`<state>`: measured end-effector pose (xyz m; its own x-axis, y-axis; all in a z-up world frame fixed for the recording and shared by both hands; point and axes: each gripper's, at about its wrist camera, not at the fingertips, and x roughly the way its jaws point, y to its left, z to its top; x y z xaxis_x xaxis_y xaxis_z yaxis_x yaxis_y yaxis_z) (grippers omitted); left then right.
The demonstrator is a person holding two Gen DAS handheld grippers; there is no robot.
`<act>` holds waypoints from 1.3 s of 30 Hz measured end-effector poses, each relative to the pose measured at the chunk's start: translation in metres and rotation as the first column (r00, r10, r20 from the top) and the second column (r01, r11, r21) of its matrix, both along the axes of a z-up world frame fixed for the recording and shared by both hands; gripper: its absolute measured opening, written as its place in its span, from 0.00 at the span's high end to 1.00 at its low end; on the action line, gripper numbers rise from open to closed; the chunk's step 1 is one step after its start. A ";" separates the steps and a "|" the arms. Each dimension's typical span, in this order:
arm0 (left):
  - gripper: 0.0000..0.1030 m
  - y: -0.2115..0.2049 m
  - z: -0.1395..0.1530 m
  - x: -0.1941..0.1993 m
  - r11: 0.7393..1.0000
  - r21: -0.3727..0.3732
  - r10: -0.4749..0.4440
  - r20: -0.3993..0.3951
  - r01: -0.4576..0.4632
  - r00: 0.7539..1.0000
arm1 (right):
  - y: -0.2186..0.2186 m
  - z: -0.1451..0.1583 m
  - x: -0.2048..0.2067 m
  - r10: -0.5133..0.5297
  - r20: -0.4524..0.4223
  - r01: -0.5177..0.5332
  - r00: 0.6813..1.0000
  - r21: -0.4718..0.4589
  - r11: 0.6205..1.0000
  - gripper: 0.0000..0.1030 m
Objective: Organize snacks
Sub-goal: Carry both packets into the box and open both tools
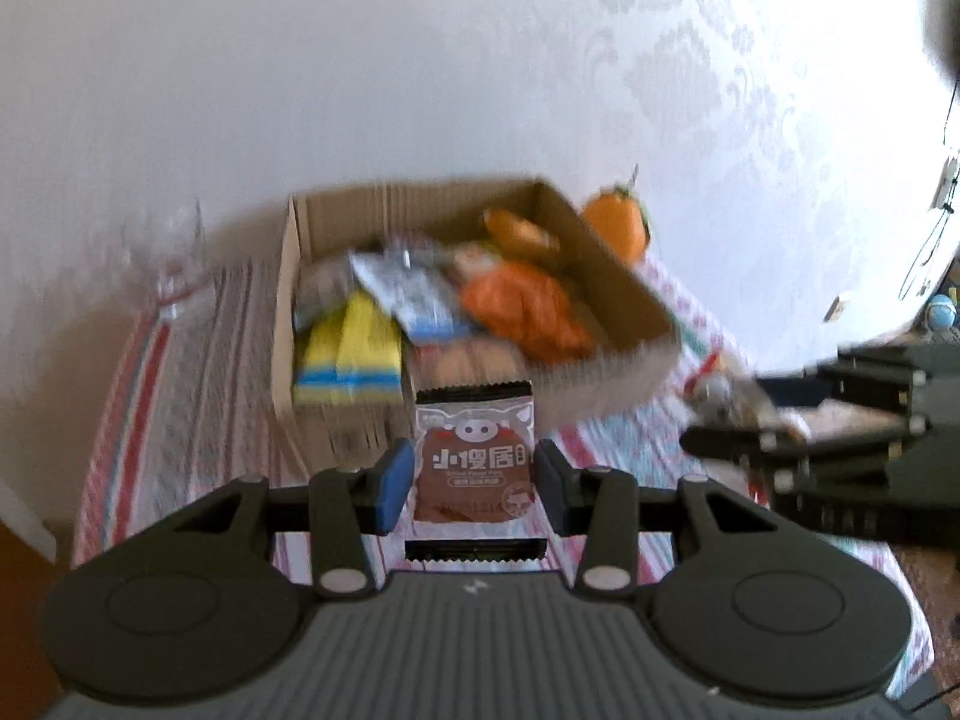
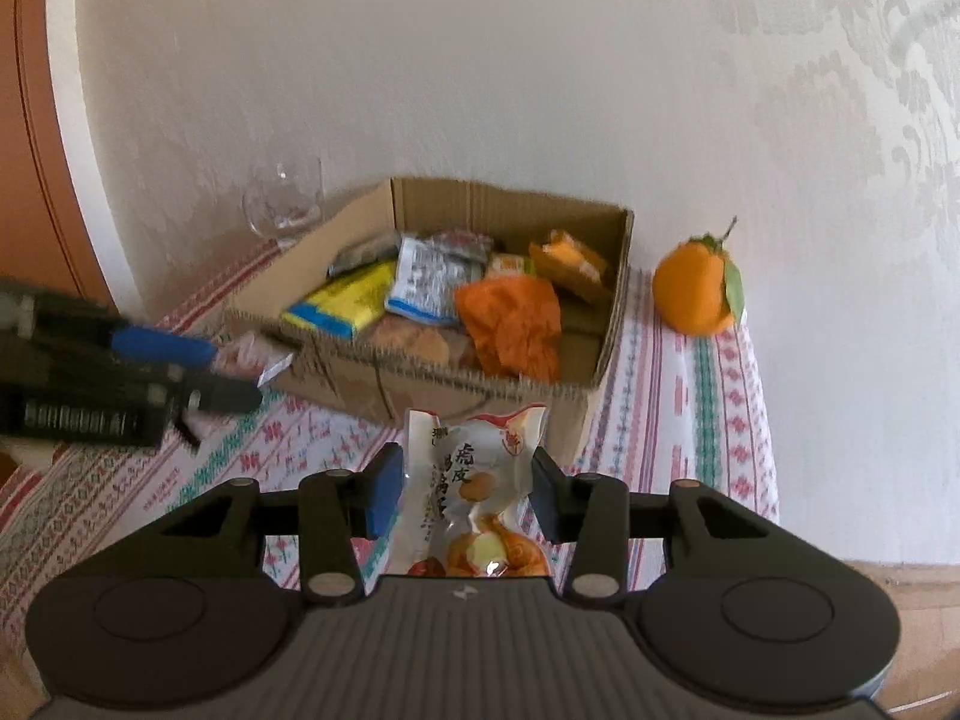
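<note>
My left gripper [image 1: 474,483] is shut on a brown snack packet [image 1: 474,456] with a pig face printed on it, held upright in front of a cardboard box [image 1: 600,384]. In the right wrist view, my right gripper [image 2: 465,489] is shut on a clear packet of golden eggs [image 2: 474,492], also lifted before the cardboard box [image 2: 420,378]. The box holds several snacks: a yellow packet [image 2: 345,297], a white and blue packet [image 2: 423,282], an orange wrapper [image 2: 513,321]. Each gripper shows at the side of the other's view: the right one [image 1: 750,420], the left one [image 2: 234,372].
An orange fruit with a leaf [image 2: 696,288] stands right of the box on the patterned tablecloth [image 2: 690,396]. A clear wine glass [image 2: 285,207] stands behind the box's left corner, against the white wall. The table's right edge lies just past the orange.
</note>
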<state>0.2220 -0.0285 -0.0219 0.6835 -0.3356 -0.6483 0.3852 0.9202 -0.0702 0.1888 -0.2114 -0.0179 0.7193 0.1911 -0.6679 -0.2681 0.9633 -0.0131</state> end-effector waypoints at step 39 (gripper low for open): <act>0.00 0.037 -0.001 -0.017 0.959 0.082 0.241 0.262 -0.271 0.934 | 0.044 0.031 0.121 0.036 0.081 -0.041 0.996 0.063 0.997 0.00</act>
